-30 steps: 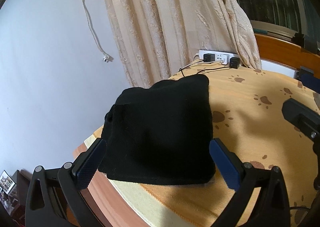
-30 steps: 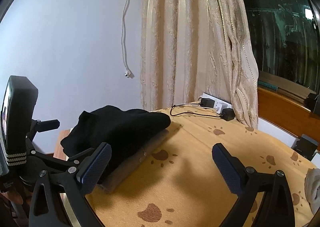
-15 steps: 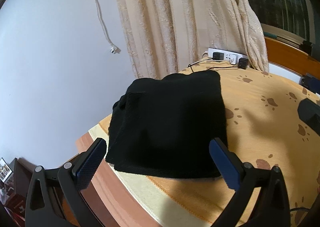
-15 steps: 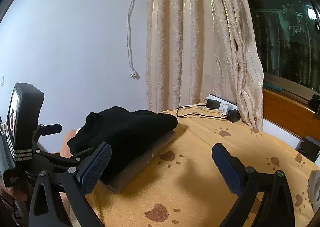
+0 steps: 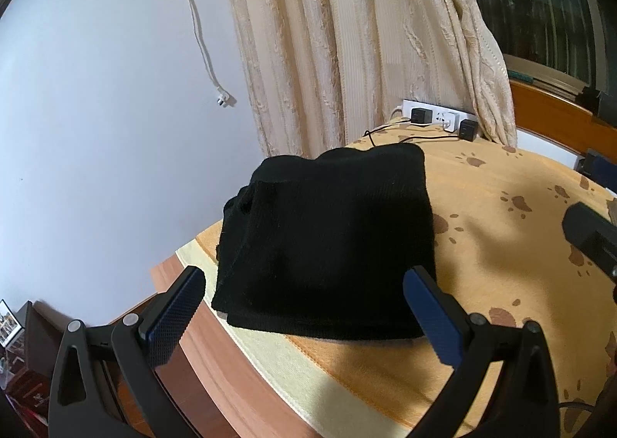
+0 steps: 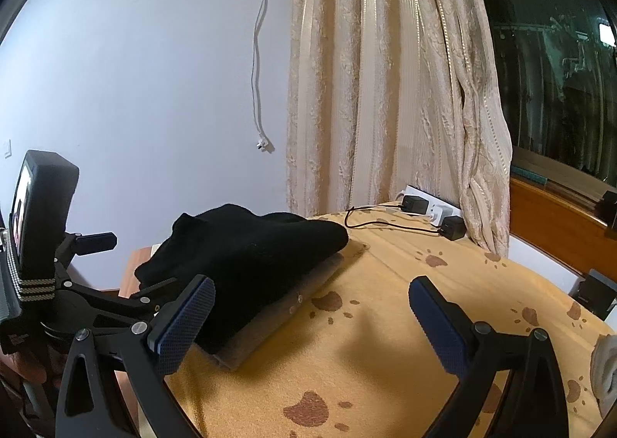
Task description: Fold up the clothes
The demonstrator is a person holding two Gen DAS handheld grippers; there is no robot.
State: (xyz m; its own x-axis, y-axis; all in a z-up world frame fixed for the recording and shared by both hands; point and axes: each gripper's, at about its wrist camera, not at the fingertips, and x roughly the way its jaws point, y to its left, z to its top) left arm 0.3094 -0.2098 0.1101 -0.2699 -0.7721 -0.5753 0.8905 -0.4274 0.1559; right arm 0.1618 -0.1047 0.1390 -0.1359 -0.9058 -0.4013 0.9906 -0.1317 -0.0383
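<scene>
Black knitted garment (image 5: pixel 327 237): folded into a thick, roughly rectangular stack with soft rounded edges and a fine ribbed weave; it lies near the left corner of the surface, on top of a flat grey-brown folded fabric piece (image 6: pixel 285 306) whose edge juts out beneath it in the right wrist view.

Surface covering: orange woven cloth with brown paw-print pattern (image 5: pixel 501 245), bordered by a pale yellow band, spread over a reddish-brown wooden surface (image 5: pixel 216 357) with a rounded edge.

Left claw (image 5: pixel 304 306): two black plastic fingers with dark blue cross-hatched pads, spread wide, holding nothing; the near edge of the black garment sits between and just beyond the tips.

Right claw (image 6: pixel 312 318): same build, spread wide and empty, over bare paw-print cloth to the right of the garment; its left pad overlaps the garment's near edge in view, though contact cannot be told.

Background: cream embossed curtain with vertical stripes (image 5: pixel 347 44) hanging in folds; white power strip (image 5: pixel 435 115) with two black cube-shaped chargers and a thin black cable at the far edge; white cord ending in a plug (image 5: pixel 223 100) dangling on a plain pale wall; dark window glass to the right.
</scene>
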